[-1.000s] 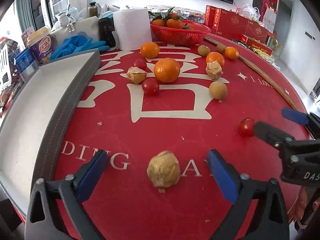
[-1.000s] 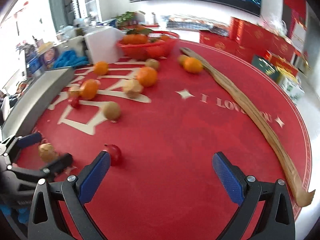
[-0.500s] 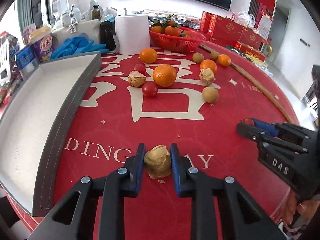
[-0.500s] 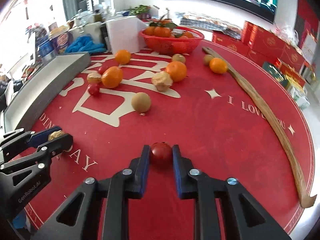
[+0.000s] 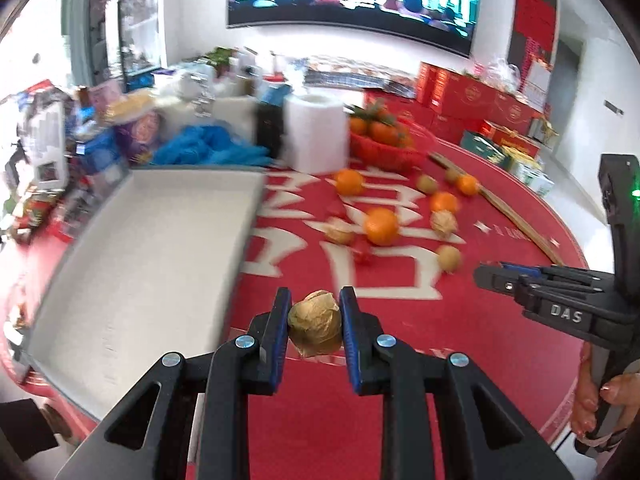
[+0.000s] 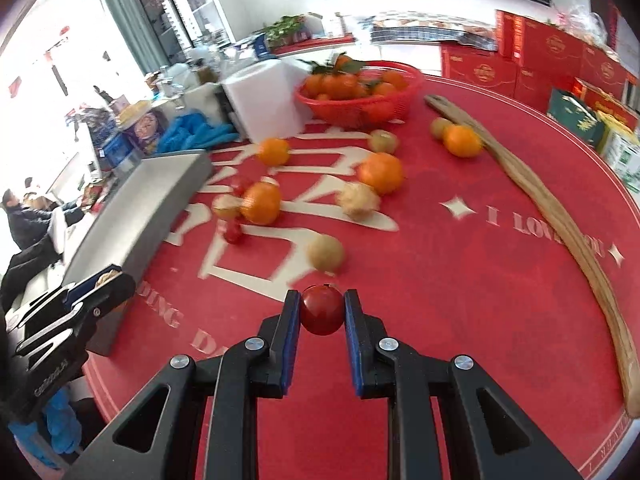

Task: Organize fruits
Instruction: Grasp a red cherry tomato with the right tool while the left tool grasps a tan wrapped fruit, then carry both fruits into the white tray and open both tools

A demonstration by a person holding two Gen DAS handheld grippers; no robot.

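My left gripper [image 5: 314,322] is shut on a papery tan husk fruit [image 5: 315,330], lifted above the red tablecloth next to the grey tray [image 5: 132,248]. My right gripper [image 6: 322,312] is shut on a small red tomato [image 6: 322,309], also off the cloth. Each gripper shows at the side of the other's view: the right one [image 5: 486,274] and the left one [image 6: 114,278]. Loose oranges [image 6: 262,202], kiwis [image 6: 326,254], husk fruits [image 6: 358,199] and small tomatoes [image 6: 233,234] lie in the middle of the table.
A red basket [image 6: 360,110] of tangerines stands at the back beside a white paper roll [image 5: 316,136]. A long wooden stick [image 6: 560,216] lies along the right side. Blue gloves [image 5: 208,148], cups and boxes crowd the far left. A person's hand [image 5: 604,404] holds the right gripper.
Both grippers closed from wide open onto their fruits, the left on the husk fruit and the right on the tomato. Both then lifted off the cloth, the left one swinging towards the tray.
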